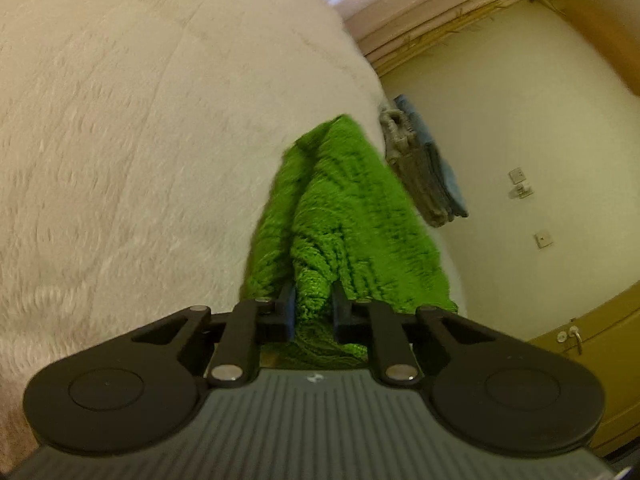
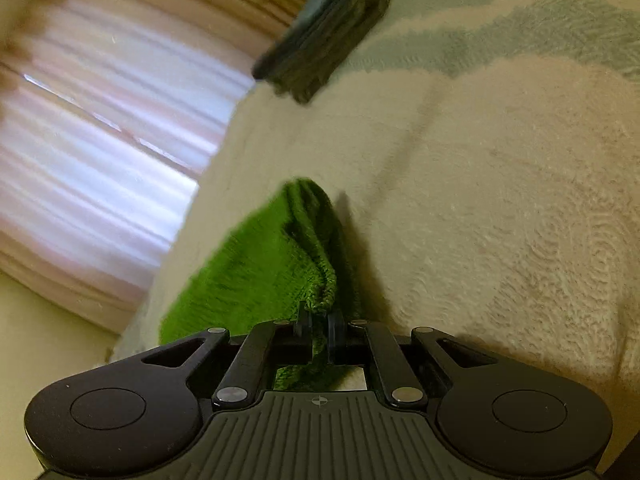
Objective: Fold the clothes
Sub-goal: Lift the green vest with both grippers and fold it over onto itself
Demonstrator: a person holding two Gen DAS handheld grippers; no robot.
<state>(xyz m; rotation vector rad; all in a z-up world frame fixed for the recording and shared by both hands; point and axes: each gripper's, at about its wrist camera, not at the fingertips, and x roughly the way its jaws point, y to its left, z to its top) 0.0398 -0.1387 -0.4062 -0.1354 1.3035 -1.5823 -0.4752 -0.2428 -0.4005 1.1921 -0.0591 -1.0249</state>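
Claws first, and we had both of them clamped on the same green knit garment point(image 1: 340, 216). Our left claw point(image 1: 314, 304) pinched a thick bunch of the knit between its black fingers point(image 1: 286, 312), the fabric filling the narrow gap and spilling back under the linkage. Our right claw point(image 2: 319, 328) was pressed nearly together, with only a thin edge of the green knit point(image 2: 280, 256) caught between its pads.

From both grips the garment ran forward and away, gathered into folds and draped on the cream fleecy blanket point(image 1: 140, 140) that covered the bed. In the right view it ended in a rounded, bunched tip, casting a shadow on the blanket point(image 2: 500, 220) beside it.

Further out, near the bed's far edge, we saw a stack of folded clothes point(image 1: 424, 172) in grey and blue, well apart from the green piece. Beyond that stood the pale wall point(image 1: 520, 120), and pinkish curtains point(image 2: 100, 140) blurred on the right camera's left side.
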